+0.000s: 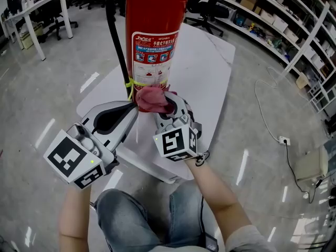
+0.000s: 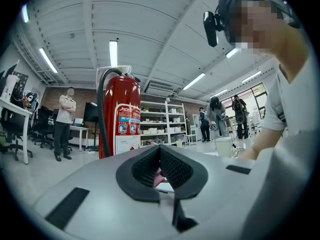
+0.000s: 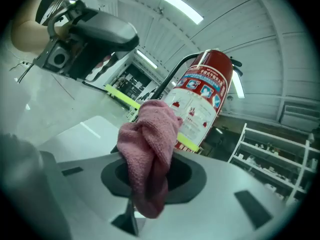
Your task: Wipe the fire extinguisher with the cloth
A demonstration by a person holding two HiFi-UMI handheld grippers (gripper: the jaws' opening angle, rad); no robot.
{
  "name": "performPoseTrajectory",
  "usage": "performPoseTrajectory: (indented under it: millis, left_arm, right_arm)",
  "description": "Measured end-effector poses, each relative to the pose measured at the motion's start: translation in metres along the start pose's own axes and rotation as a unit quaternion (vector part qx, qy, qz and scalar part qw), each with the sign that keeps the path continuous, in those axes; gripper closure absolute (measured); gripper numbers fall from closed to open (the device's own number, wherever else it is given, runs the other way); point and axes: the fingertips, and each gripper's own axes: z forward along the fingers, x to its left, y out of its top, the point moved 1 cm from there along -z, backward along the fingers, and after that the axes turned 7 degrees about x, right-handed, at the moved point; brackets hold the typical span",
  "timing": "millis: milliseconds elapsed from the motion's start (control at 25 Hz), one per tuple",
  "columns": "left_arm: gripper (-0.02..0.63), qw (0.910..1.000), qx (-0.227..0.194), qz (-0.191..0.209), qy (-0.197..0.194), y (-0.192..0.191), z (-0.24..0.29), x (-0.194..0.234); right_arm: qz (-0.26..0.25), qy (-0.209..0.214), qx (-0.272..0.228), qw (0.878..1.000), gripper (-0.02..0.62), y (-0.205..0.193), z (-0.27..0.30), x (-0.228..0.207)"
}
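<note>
A red fire extinguisher (image 1: 155,30) with a black hose (image 1: 116,41) stands upright on a white table (image 1: 210,72). My right gripper (image 1: 170,101) is shut on a pink cloth (image 1: 151,98), which is pressed against the cylinder's lower front, just under the label. In the right gripper view the cloth (image 3: 150,149) bunches out of the gripper (image 3: 150,170) in front of the extinguisher (image 3: 202,94). My left gripper (image 1: 134,109) is shut, with its tip beside the cloth at the cylinder's lower left. The left gripper view looks past the gripper (image 2: 160,151) to the extinguisher (image 2: 122,119).
A yellow tie (image 1: 137,83) binds the hose to the cylinder. Desks and office chairs (image 1: 47,14) stand at the back left, and shelving (image 1: 283,20) lines the right. A cable and socket (image 1: 283,139) lie on the floor to the right. People (image 2: 64,119) stand further back.
</note>
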Motion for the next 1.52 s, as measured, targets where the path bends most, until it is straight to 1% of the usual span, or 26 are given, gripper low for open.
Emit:
performPoseTrajectory:
  millis: [120,320,520,600,800,960,1120,1240,1400,1520]
  left_arm:
    - [0.597,1.0000,0.000,0.000,-0.001,0.000,0.001,0.000]
    - [0.597,1.0000,-0.001,0.000,-0.002,-0.001,0.004,-0.002]
    - [0.598,1.0000,0.000,0.002,0.001,0.000,0.004,-0.004]
    - [0.597,1.0000,0.001,0.004,0.003,0.002,0.003,-0.006]
    - [0.597,0.9999,0.007,0.013,0.007,0.005,0.001,-0.014]
    - [0.597,0.9997,0.004,0.016,0.018,0.009,-0.003,-0.015]
    - [0.597,0.9992,-0.003,0.020,0.033,0.013,-0.007,-0.011]
    - [0.597,0.9991,-0.004,0.023,0.035,0.010,-0.004,-0.004]
    - [0.597,0.9991,0.002,0.030,0.029,0.000,0.005,0.008]
    - [0.597,0.9995,0.023,0.015,0.016,-0.007,0.010,0.014]
  right_arm:
    - [-0.015,0.014,0.025,0.999,0.497,-0.010,0.004,0.008]
    - [-0.031,0.064,0.082,0.994,0.497,-0.030,0.012,0.024]
    - [-0.034,0.089,0.099,0.990,0.497,-0.031,0.012,0.025]
    - [-0.032,0.093,0.096,0.991,0.497,-0.028,0.009,0.023]
    - [0.011,0.080,0.041,0.996,0.497,0.001,-0.011,0.006]
    - [0.055,0.075,-0.017,0.996,0.498,0.032,-0.032,-0.015]
    - [0.108,0.083,-0.082,0.987,0.499,0.056,-0.057,-0.032]
    - [0.138,0.086,-0.118,0.980,0.499,0.068,-0.070,-0.043]
    - [0.187,0.101,-0.153,0.965,0.499,0.073,-0.074,-0.042]
    - [0.215,0.104,-0.155,0.959,0.499,0.073,-0.074,-0.044]
